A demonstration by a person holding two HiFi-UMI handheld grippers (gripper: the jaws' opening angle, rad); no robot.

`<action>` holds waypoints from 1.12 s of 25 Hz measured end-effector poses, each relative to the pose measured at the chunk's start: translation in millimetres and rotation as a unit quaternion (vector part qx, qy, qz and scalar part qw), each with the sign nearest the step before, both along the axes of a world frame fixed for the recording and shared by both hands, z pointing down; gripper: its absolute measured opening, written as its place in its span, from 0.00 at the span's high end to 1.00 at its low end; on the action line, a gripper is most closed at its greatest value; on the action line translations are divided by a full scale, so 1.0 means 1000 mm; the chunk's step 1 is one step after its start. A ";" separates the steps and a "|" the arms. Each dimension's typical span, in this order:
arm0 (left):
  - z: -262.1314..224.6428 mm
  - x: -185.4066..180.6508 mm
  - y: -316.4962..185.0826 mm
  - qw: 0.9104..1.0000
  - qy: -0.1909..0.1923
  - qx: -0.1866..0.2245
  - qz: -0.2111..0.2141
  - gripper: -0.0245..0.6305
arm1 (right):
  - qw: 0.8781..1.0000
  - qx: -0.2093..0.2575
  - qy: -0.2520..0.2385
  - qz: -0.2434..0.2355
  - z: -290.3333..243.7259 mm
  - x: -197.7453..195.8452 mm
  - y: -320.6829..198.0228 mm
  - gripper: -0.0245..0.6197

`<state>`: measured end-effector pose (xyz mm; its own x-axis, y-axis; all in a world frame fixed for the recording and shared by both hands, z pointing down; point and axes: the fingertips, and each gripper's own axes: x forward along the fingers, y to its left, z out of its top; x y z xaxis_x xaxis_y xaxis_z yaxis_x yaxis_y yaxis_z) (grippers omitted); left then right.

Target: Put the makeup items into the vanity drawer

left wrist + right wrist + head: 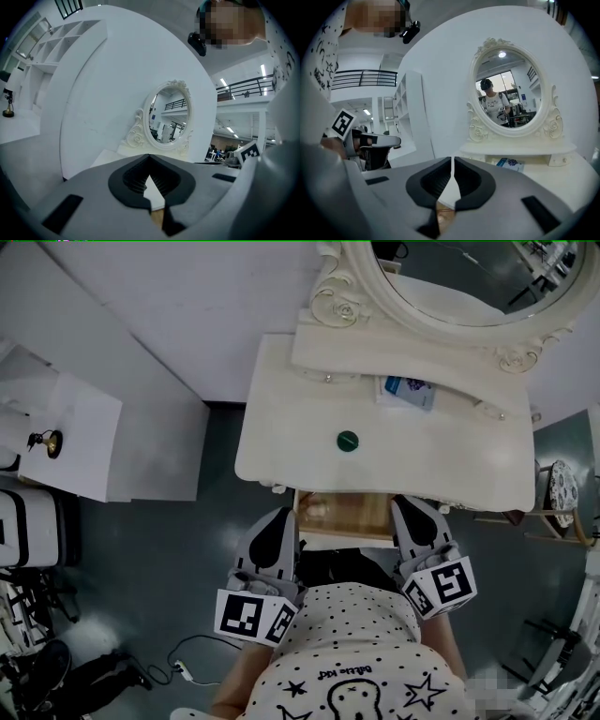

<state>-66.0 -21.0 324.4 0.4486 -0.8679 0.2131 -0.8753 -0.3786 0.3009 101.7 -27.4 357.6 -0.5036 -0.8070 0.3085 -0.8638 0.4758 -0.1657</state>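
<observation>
head view: the cream vanity counter (281, 432) carries a green round item (348, 440) near its middle. a blue-and-white packet (408, 391) lies further back, under the shelf of the oval mirror (469, 277). the drawer (361, 517) stands pulled open, wooden inside. the left tongs (279, 521) and right tongs (410, 512) sit at either side of the drawer.

left gripper view: left tongs clenched, tips meeting, nothing between them; mirror ahead.

right gripper view: right tongs clenched and empty; the packet shows beyond them on the counter.
</observation>
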 end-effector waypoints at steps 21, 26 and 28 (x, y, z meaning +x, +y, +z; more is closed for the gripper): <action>0.017 -0.045 0.020 0.997 0.006 -0.039 -0.071 0.97 | 0.958 -0.113 0.215 -0.151 0.174 -0.049 -0.142 0.84; 0.022 -0.052 0.019 0.995 0.005 -0.050 -0.086 0.97 | 0.945 -0.155 0.243 -0.157 0.214 -0.052 -0.154 0.84; 0.023 -0.053 0.018 0.994 0.005 -0.053 -0.091 0.97 | 0.941 -0.170 0.248 -0.157 0.225 -0.050 -0.156 0.84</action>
<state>-119.5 -2.9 347.5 0.2895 -0.9074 0.3046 -0.9232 -0.1807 0.3391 52.1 -183.1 582.4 -0.4264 -0.4552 0.7817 -0.7006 0.7128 0.0329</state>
